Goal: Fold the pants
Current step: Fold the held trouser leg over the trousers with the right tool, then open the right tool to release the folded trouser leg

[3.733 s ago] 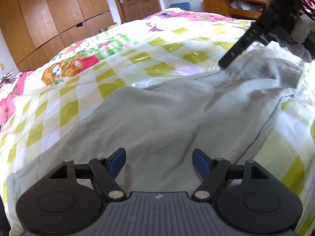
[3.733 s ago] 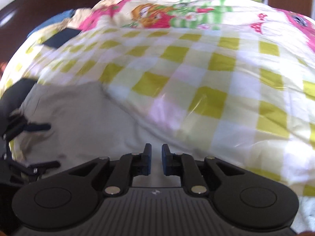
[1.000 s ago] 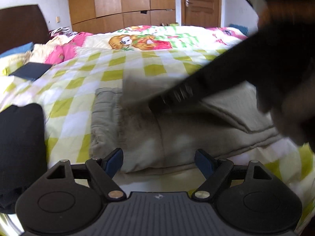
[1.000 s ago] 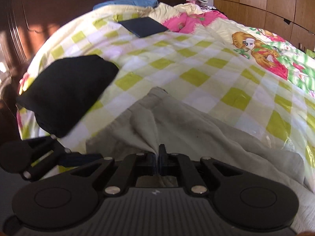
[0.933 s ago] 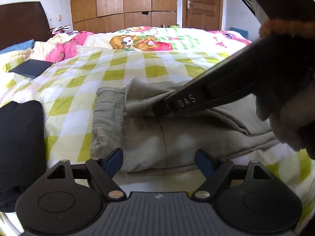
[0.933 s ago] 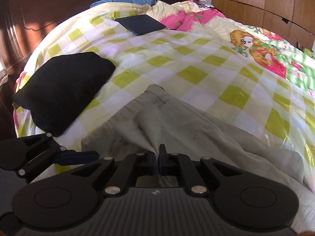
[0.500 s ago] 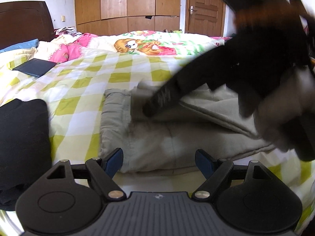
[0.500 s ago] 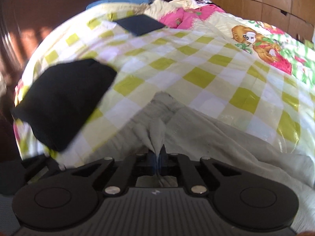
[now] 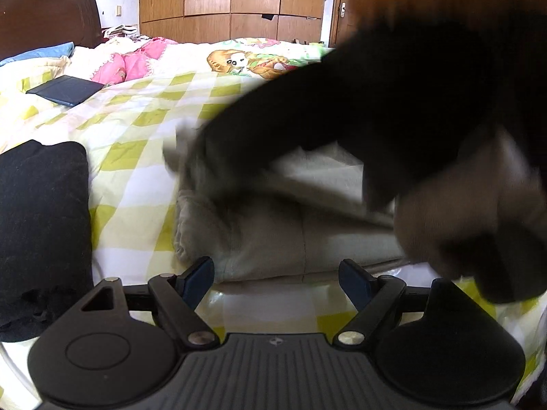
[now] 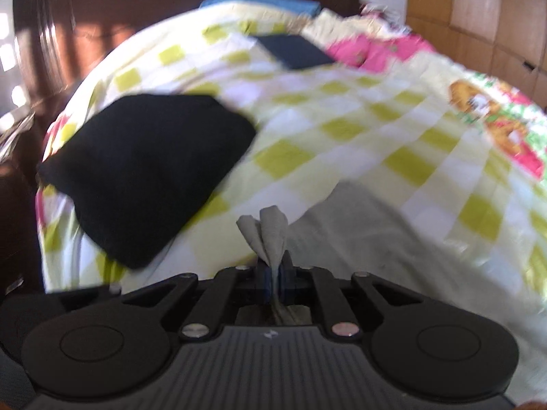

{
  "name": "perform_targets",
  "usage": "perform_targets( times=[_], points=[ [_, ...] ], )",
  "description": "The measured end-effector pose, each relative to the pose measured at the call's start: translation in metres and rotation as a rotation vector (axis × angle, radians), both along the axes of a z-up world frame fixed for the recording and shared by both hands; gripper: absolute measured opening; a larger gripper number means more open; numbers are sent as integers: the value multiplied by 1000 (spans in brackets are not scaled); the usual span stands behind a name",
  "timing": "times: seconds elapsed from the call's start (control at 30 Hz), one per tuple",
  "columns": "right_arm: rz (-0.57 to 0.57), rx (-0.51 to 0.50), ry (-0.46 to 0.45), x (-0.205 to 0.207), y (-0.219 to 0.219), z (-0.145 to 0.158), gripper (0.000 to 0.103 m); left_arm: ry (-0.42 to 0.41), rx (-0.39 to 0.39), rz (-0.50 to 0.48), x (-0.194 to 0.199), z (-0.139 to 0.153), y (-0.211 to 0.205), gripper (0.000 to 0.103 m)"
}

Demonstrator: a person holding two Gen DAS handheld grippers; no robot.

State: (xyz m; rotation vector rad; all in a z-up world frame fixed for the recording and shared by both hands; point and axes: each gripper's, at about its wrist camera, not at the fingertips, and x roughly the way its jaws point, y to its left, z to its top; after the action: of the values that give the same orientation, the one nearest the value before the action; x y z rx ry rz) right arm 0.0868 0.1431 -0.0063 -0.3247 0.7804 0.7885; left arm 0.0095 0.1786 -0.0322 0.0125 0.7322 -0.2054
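Since half a second ago the right gripper (image 10: 272,282) has been swung toward the black folded garment (image 10: 147,177), its jaws just eased a touch but a pinch of the grey pants (image 10: 393,239) is still clamped between them. That pinch is only seen in the right wrist view. In the left view, the left gripper (image 9: 277,278) is spread wide, nothing held, pants (image 9: 273,242) lying folded just ahead on the bed (image 9: 136,157).

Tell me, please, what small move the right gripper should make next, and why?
Probably carry the pinched edge a little further across and lay it down. The right gripper is shut on a bunch of the grey pants, whose folded stack lies on the bed, while the left gripper waits open.
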Motion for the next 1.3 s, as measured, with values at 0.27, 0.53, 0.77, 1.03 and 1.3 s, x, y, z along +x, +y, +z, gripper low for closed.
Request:
perform_targets(
  times=[0.27,0.53,0.77,1.03,1.3],
  points=[
    [33,145,111,-6,-40,24,40,12,28,16,-16,6,10,93],
    [-219,134,64,4,-141,42,42,-118,25,11,-25,49,8,95],
    [-411,219,169,52,-203,2,41,-142,38,-89,46,39,-39,96],
    [-540,182,134,85,-242,-8,40,59,151,-101,62,-3,-54,96],
    [-431,149,136,93,-246,-11,40,-35,167,-161,65,31,-93,96]
  ],
)
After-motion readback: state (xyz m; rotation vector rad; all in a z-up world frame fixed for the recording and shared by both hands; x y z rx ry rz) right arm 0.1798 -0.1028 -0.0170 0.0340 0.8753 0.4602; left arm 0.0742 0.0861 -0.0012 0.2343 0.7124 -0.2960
